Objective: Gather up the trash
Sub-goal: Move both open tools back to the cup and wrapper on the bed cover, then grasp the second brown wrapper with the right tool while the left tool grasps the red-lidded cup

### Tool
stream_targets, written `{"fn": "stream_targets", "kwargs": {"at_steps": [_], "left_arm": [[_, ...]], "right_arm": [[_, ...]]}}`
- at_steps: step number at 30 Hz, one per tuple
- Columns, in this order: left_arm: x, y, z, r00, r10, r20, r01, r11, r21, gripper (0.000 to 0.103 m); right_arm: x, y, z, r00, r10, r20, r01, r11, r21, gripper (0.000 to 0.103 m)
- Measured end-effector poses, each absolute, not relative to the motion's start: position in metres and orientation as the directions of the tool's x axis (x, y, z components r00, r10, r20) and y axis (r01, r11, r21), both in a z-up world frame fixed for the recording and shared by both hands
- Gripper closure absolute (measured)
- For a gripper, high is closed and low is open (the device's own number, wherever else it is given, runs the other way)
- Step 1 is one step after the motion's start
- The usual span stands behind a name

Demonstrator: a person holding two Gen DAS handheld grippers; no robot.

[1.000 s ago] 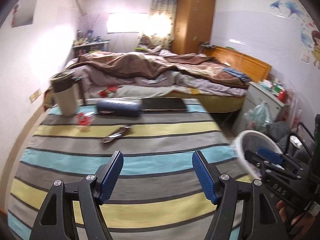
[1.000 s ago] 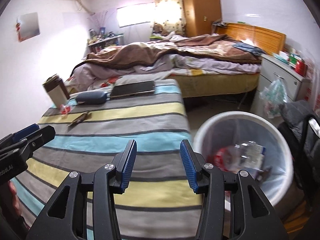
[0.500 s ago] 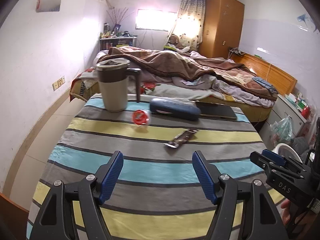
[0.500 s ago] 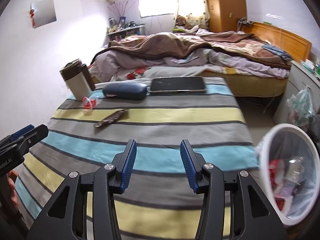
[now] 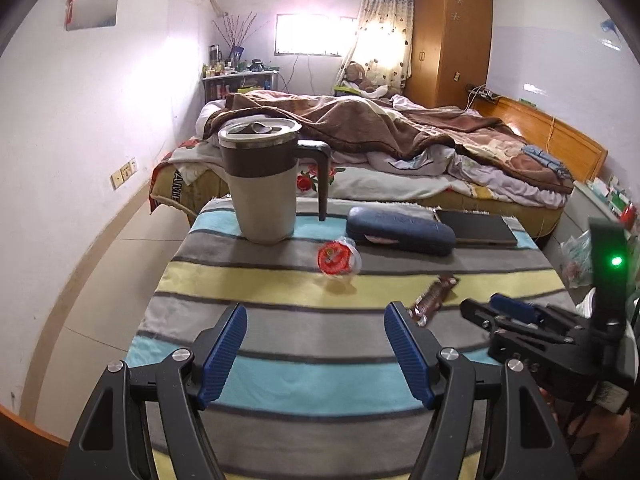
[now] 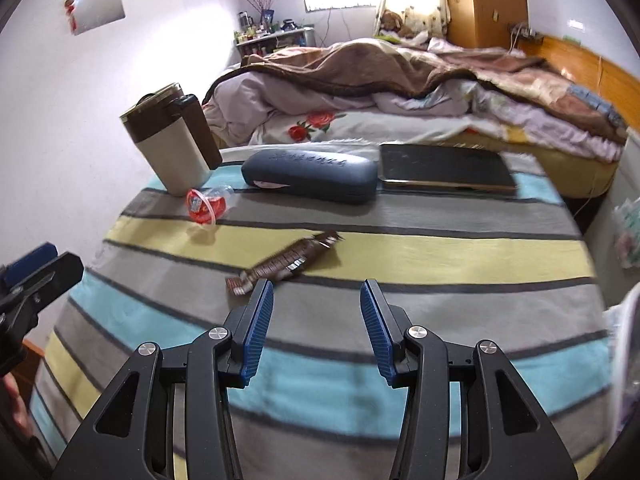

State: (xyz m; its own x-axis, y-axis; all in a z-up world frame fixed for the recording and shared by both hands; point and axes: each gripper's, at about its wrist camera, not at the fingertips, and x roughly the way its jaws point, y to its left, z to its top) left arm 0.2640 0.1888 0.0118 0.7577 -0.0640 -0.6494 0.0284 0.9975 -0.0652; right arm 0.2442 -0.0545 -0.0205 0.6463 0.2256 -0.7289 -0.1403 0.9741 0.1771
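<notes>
While the left gripper (image 5: 316, 344) hangs over the near half of the striped table (image 5: 280, 384), its blue pads stand wide apart with nothing between them. In the left wrist view a brown wrapper (image 5: 434, 298) lies on the yellow stripe toward the right edge, just beyond the right pad. A red-lidded cup (image 5: 336, 259) lies tipped on its side nearer the middle, between the wrapper and a lidded mug (image 5: 264, 184) that stands upright at the far left corner. A blue case (image 5: 400, 231) lies along the far edge, with a dark tablet (image 5: 476, 227) beside it toward the far right corner. The right gripper (image 5: 516, 312) enters over the right edge, a green light glowing on its body. Behind the table is a bed (image 5: 400, 144), whose cover shows letters at its corner, too partial to read.

In the right wrist view the right gripper (image 6: 316, 328) is likewise parted and empty, over the grey stripe. The wrapper (image 6: 284, 264) lies just beyond its left pad, slanting toward the yellow stripe; its print is too blurred to read. The cup (image 6: 206, 204) lies near the mug (image 6: 172, 144) at the far left corner. The case (image 6: 310, 176) bears embossed characters on its lid, not legible, and a small pale label on its near side. The tablet (image 6: 444, 170) lies just beside it. The left gripper (image 6: 36, 276) shows at the left edge.
</notes>
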Motion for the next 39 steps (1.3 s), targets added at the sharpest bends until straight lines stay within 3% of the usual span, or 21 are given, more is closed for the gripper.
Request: {"fn": "stream_targets", "kwargs": {"at_steps": [3, 14, 16, 17, 18, 21, 30, 39], "left_arm": [[0.274, 0.194, 0.011, 0.771, -0.022, -0.636, 0.013, 1.000, -0.020, 0.032], [0.313, 0.201, -0.010, 0.734, -0.057, -0.676, 0.027, 0.998, -0.055, 0.032], [0.320, 0.199, -0.014, 0.725, -0.062, -0.686, 0.035, 0.998, -0.052, 0.032], [0.324, 0.199, -0.015, 0.722, -0.071, -0.689, 0.043, 0.997, -0.058, 0.032], [0.329, 0.198, -0.017, 0.717, -0.079, -0.692, 0.047, 0.997, -0.065, 0.032], [0.342, 0.196, -0.021, 0.706, -0.088, -0.703, 0.050, 0.996, -0.074, 0.032], [0.378, 0.180, -0.040, 0.676, -0.135, -0.725, 0.095, 0.991, -0.096, 0.030], [0.409, 0.167, -0.062, 0.649, -0.104, -0.753, 0.089, 0.994, -0.061, 0.030]], "right_arm": [[0.257, -0.047, -0.026, 0.634, 0.223, -0.740, -0.136, 0.975, 0.178, 0.040], [0.284, -0.030, -0.041, 0.594, 0.165, -0.788, -0.101, 0.986, 0.131, 0.040], [0.285, -0.026, -0.041, 0.593, 0.140, -0.793, -0.104, 0.990, 0.097, 0.049], [0.284, -0.023, -0.041, 0.596, 0.101, -0.796, -0.097, 0.994, 0.054, 0.065], [0.283, -0.023, -0.040, 0.600, 0.077, -0.796, -0.088, 0.996, 0.030, 0.073], [0.283, -0.028, -0.039, 0.597, 0.104, -0.795, -0.106, 0.993, 0.050, 0.081], [0.286, -0.033, -0.039, 0.594, 0.130, -0.794, -0.139, 0.989, 0.058, 0.083], [0.288, -0.036, -0.040, 0.591, 0.151, -0.792, -0.139, 0.987, 0.084, 0.083]]}}
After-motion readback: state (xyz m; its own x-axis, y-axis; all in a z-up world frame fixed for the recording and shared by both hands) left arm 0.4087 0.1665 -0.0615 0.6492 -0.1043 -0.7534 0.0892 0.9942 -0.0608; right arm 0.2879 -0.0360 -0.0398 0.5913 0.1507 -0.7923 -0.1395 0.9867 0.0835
